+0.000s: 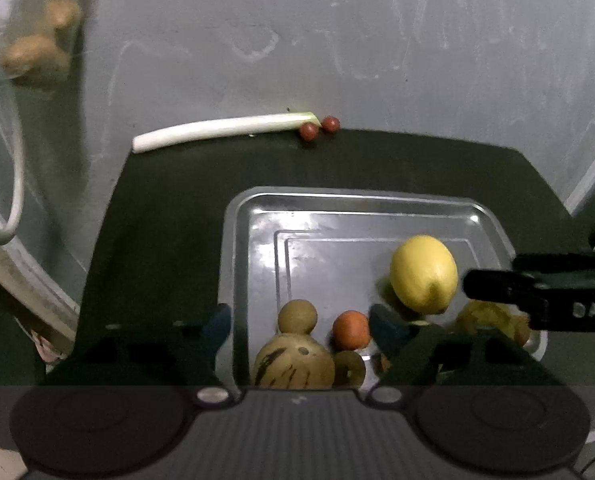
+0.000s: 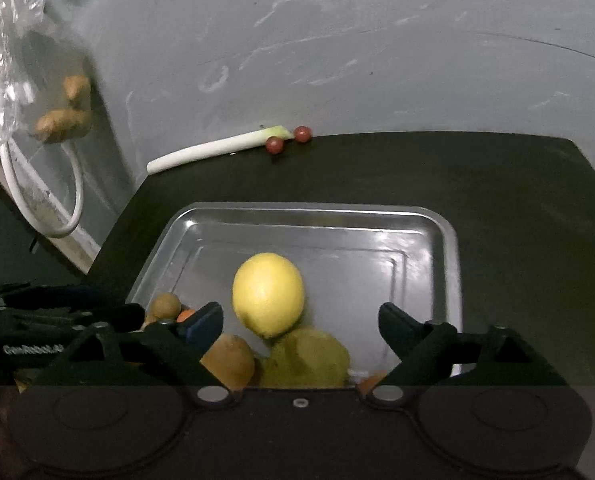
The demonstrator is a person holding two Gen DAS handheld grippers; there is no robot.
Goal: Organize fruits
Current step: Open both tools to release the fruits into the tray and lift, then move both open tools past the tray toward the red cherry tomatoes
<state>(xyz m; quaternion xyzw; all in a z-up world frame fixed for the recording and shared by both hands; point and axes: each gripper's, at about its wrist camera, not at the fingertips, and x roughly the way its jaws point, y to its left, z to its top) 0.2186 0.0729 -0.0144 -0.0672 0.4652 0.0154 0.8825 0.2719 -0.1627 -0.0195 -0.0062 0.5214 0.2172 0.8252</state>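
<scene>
A metal tray (image 1: 249,240) (image 2: 437,240) on the dark table holds a yellow lemon (image 1: 423,274) (image 2: 268,294), a small orange fruit (image 1: 351,330), a small brown round fruit (image 1: 297,316) (image 2: 165,306), a striped pale fruit (image 1: 293,364), a brown fruit (image 2: 229,360) and a yellow-green fruit (image 2: 305,356). My left gripper (image 1: 299,326) is open over the tray's near end, around the small fruits. My right gripper (image 2: 299,322) is open just before the lemon, and shows from the side in the left wrist view (image 1: 537,292). The left gripper shows at the left of the right wrist view (image 2: 57,320).
A white leek stalk (image 1: 225,128) (image 2: 217,148) and two small red fruits (image 1: 319,127) (image 2: 289,140) lie at the table's far edge against the grey wall. A plastic bag with ginger (image 1: 37,48) (image 2: 63,116) hangs at the left, above a white cable (image 2: 57,216).
</scene>
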